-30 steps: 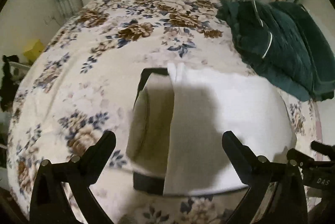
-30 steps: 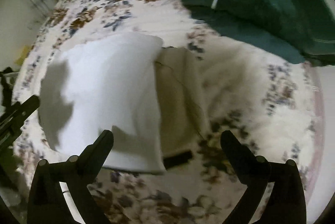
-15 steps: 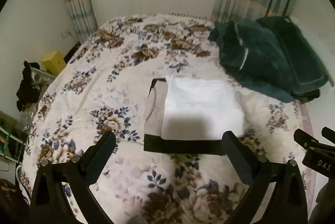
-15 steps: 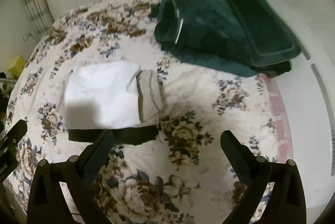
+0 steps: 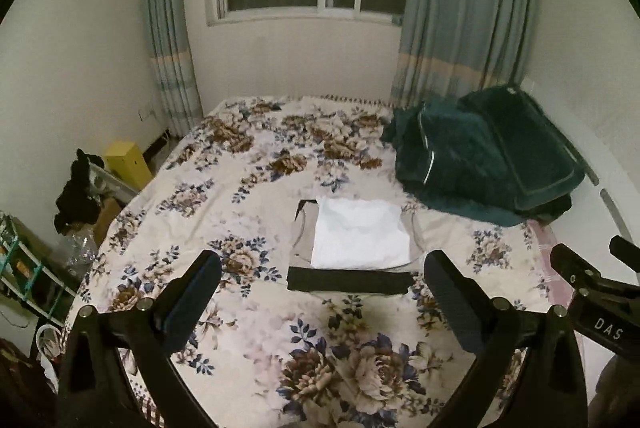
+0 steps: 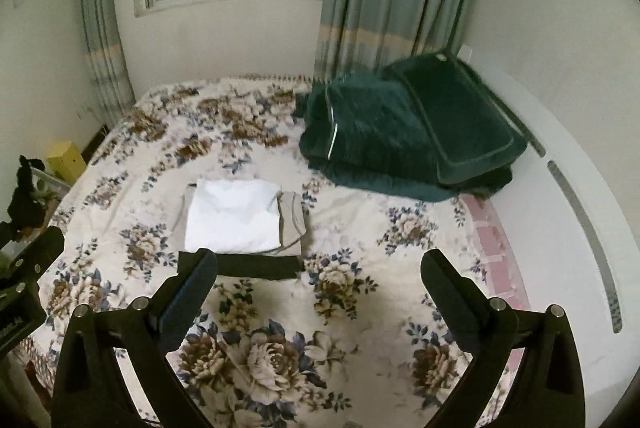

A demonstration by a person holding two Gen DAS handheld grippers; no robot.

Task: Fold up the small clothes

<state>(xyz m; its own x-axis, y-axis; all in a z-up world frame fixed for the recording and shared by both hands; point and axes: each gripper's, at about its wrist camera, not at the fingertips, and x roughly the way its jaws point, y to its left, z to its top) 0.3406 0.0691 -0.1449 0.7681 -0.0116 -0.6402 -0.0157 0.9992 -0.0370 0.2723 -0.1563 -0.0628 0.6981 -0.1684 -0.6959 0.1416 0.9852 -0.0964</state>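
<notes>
both claws, left claw (image 5: 322, 284) and right claw (image 6: 319, 282), now hang wide open and empty after i pulled them up and back from the folded white garment (image 5: 360, 236), which rests stacked mid-bed (image 5: 240, 188), so this fold looks finished.

One legible marking: "DAS", pale capital letters on the black body of the right gripper (image 5: 592, 278), seen at the far right of the left wrist view, just beside the left gripper's right finger. In the right wrist view, the dark body at the left edge carries faint lettering, too blurred to read. No other readable text on anything else.
</notes>
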